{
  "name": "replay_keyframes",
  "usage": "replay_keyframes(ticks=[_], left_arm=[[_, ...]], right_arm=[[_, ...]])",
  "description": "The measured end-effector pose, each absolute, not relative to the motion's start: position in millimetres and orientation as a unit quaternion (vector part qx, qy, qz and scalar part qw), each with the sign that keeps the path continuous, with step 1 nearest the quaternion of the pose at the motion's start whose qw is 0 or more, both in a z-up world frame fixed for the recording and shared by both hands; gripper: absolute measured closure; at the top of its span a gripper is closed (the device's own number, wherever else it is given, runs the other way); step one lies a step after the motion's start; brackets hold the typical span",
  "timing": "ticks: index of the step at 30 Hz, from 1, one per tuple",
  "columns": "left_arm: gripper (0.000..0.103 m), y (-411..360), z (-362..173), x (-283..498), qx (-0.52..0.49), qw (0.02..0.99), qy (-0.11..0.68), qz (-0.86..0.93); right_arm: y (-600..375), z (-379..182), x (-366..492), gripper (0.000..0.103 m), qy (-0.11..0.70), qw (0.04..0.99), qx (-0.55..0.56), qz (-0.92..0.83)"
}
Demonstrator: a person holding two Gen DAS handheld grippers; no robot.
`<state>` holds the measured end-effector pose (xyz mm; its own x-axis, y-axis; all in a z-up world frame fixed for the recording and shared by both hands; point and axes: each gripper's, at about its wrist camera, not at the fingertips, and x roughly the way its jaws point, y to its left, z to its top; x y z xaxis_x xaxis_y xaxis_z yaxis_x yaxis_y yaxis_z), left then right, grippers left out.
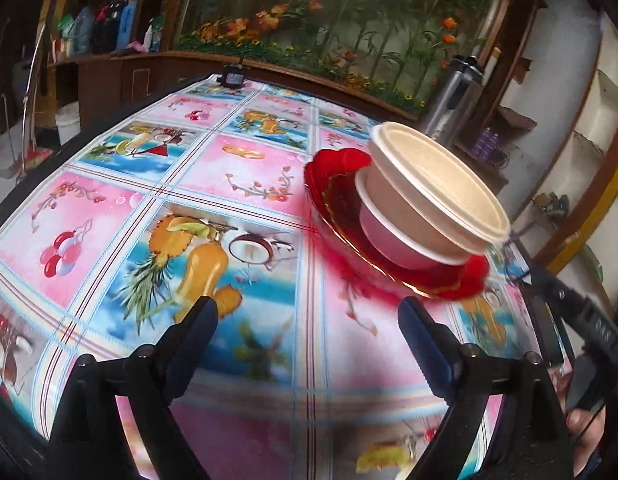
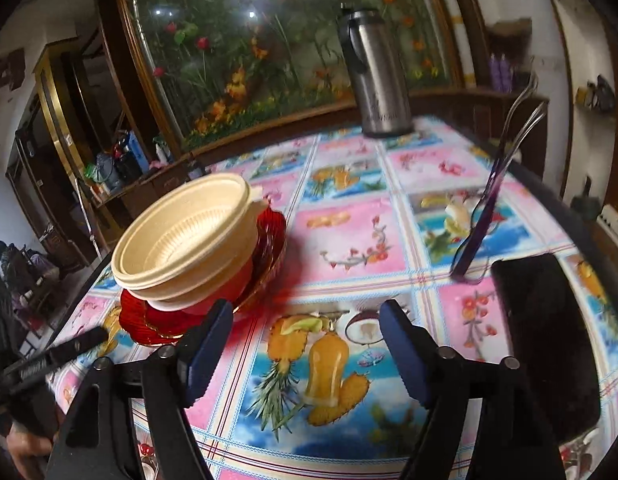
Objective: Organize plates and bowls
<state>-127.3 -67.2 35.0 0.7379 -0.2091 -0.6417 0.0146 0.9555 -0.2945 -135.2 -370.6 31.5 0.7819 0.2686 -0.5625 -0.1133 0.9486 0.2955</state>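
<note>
A stack of cream bowls [image 1: 433, 188] [image 2: 189, 236] with a pinkish bowl [image 1: 389, 236] underneath sits on red glass plates [image 1: 341, 204] [image 2: 269, 248] on the fruit-patterned tablecloth. My left gripper [image 1: 309, 316] is open, nothing between its fingers, with the stack just beyond its right fingertip [image 1: 413, 312]. My right gripper [image 2: 305, 320] is open and empty too, the stack lying just past its left fingertip [image 2: 217, 320]. Each gripper's body shows at the edge of the other view.
A steel thermos jug [image 2: 373, 76] stands at the table's far side. A clear fork-like utensil [image 2: 493, 184] and a dark flat object [image 2: 549, 344] lie on the right. The tablecloth [image 1: 229, 184] covers the table; a cabinet with flowers stands behind.
</note>
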Motion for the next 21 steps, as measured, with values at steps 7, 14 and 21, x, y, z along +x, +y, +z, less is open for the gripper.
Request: replay_keyframes(ticks=[7,14,21], left_arm=[[0.0,-83,55,-151,-0.059,0.95,0.303,-0.053],[0.0,-90,69,-159,0.026,0.961,0.274,0.002],[0.0,-103,77,-166,0.082,0.963,0.254,0.028]], right_arm=[[-366,38,-144,0.016,0.296,0.944,0.105,0.104],[-364,40,-148,0.013,0.292,0.947,0.099,0.093],[-362,42,-151,0.012,0.287,0.951,0.09,0.075]])
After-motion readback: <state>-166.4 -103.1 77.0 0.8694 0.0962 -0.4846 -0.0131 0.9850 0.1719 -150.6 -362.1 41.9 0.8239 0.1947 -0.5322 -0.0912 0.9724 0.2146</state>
